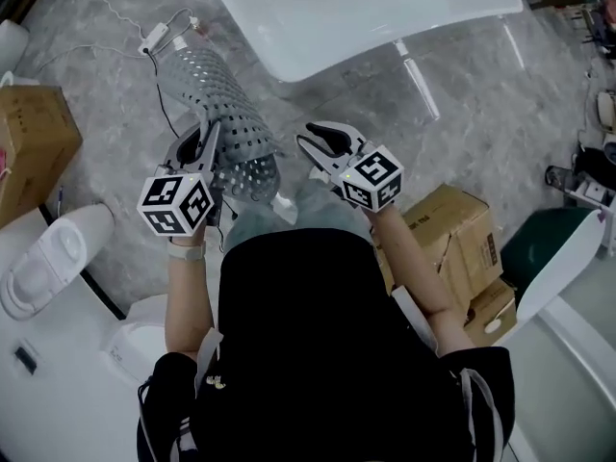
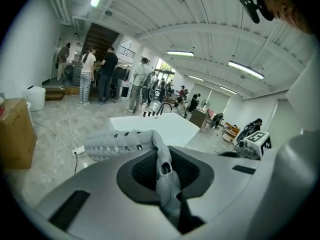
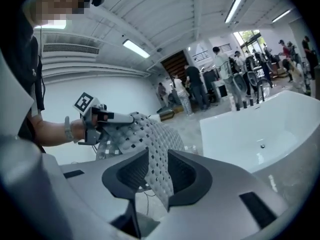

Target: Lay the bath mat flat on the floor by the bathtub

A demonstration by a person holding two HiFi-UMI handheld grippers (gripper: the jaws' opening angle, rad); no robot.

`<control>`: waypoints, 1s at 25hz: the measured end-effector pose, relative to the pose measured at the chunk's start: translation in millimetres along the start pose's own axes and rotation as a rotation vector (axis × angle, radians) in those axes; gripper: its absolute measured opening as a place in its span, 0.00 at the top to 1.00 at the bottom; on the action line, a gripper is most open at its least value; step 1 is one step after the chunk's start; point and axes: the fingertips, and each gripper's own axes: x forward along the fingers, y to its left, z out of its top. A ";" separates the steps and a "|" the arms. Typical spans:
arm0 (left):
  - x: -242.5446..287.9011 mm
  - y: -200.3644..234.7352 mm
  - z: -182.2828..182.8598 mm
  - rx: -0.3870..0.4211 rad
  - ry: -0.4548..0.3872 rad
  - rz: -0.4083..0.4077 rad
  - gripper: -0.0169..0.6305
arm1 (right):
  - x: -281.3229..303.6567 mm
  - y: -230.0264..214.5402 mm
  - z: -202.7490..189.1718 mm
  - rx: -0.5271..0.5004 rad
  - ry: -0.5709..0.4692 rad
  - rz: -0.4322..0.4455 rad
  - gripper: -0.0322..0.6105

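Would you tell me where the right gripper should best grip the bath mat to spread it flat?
Probably the bath mat's near edge at its right-hand corner, coming from the right with jaws straddling the thin sheet. It curls into a tube from the left gripper's pinch on that edge's other side, so an opposite grip could pull it open.

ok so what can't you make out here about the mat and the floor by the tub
Bath mat: near end, head view, hidden behind the left gripper and the person's black top.
Bathtub: far side cut off by the head view's top edge.
Floor at the person's feet: head view, covered by the same top.
People in the background: both gripper views, too small.
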 end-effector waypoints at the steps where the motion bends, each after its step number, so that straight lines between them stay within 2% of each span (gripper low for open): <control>1: -3.1 3.6 -2.8 -0.011 -0.002 0.018 0.89 | 8.5 3.9 -8.7 -0.001 0.025 0.034 0.73; 6: -20.4 17.3 -12.1 -0.068 -0.018 0.087 0.89 | 46.9 24.8 -55.9 -0.014 0.155 0.157 0.54; 11: -32.3 28.6 -17.0 -0.106 -0.042 0.100 0.89 | 81.9 37.2 -94.2 -0.003 0.228 0.189 0.51; 15: -45.0 36.7 -19.4 -0.147 -0.059 0.078 0.89 | 107.2 47.0 -109.5 0.008 0.251 0.157 0.51; 16: -47.8 38.6 -21.5 -0.152 -0.059 0.073 0.89 | 111.2 47.6 -110.5 0.010 0.245 0.138 0.54; 18: -53.6 44.0 -28.5 -0.166 -0.056 0.064 0.89 | 115.1 48.2 -110.2 0.021 0.221 0.101 0.71; 19: -56.1 47.7 -32.5 -0.179 -0.055 0.056 0.89 | 115.7 48.3 -109.4 0.023 0.210 0.081 0.75; 22: -57.9 61.3 -44.3 -0.216 -0.043 0.026 0.89 | 115.8 47.4 -106.3 -0.010 0.203 0.022 0.86; 25: -54.6 78.8 -60.7 -0.262 -0.012 0.009 0.88 | 114.5 45.5 -106.1 -0.025 0.219 -0.024 0.88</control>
